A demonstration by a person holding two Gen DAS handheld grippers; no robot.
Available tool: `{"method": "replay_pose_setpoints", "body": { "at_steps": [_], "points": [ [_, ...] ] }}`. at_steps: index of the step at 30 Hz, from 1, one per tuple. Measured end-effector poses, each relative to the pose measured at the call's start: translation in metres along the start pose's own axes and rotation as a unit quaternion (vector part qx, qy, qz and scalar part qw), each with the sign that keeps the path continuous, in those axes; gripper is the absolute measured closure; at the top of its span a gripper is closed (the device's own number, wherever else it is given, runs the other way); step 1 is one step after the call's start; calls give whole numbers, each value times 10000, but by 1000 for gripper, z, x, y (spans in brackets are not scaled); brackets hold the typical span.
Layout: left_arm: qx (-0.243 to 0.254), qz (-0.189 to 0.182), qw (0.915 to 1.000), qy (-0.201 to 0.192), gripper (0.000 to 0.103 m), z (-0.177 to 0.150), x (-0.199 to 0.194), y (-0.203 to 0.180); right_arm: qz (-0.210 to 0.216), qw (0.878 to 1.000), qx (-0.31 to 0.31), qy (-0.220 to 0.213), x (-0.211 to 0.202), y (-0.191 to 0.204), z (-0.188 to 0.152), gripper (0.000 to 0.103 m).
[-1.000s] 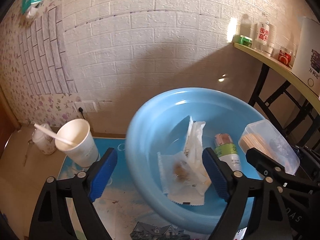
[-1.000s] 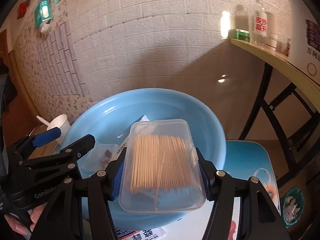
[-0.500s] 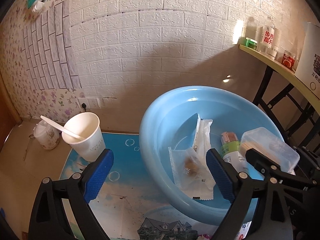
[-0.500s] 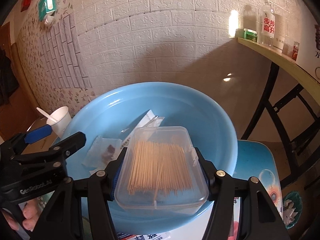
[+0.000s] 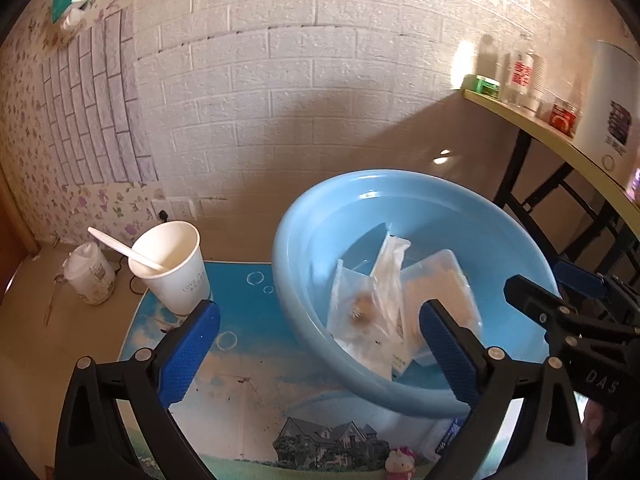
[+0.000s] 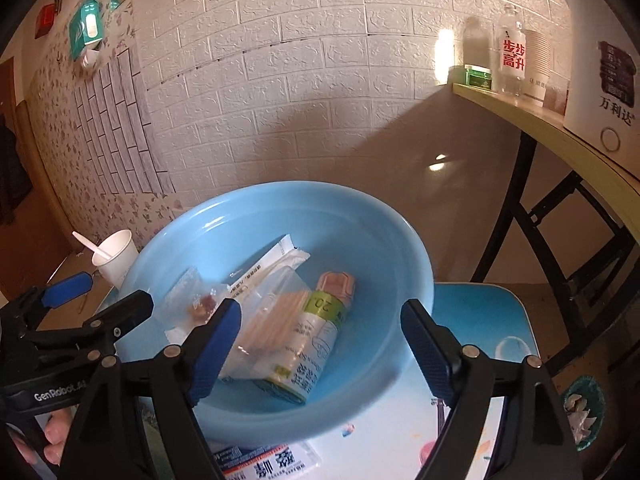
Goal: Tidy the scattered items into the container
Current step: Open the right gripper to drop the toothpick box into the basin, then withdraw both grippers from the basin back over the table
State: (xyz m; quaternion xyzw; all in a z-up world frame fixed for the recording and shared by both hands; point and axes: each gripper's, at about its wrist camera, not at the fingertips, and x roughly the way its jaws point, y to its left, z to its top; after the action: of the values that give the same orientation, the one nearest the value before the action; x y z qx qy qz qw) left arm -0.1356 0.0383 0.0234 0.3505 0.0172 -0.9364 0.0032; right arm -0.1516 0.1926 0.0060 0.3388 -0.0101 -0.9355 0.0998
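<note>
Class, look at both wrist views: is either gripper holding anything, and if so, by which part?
Nothing is held. The right gripper, whose jaws have just been opening, hangs above the clear plastic toothpick box lying in the round blue plastic basin. The left gripper is open and empty.

Blue basin (image 6: 404,240) on table; inside: clear toothpick box (image 6: 272,320) tilted, bottle (image 6: 316,340), 2 sachets (image 5: 360,304).

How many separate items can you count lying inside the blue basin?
4: a toothpick box at the blue basin's centre, a bottle beside it, and two clear packets on the cup side. Others may lie hidden beneath.
</note>
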Motion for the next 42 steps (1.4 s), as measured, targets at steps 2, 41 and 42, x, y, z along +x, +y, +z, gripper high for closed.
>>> {"method": "replay_pose_setpoints", "body": {
  "at_steps": [2, 41, 42],
  "points": [
    [80, 24, 9999, -65, 0, -3, -7, -2, 2, 10000, 32, -41, -7, -2, -2, 19],
    [0, -14, 9999, -166, 0, -76, -71, -10, -115, 9985, 530, -83, -88, -13, -90, 19],
    [-27, -21, 9999, -135, 0, -77, -70, -9, -105, 9986, 519, -70, -87, -12, -90, 19]
  ]
}}
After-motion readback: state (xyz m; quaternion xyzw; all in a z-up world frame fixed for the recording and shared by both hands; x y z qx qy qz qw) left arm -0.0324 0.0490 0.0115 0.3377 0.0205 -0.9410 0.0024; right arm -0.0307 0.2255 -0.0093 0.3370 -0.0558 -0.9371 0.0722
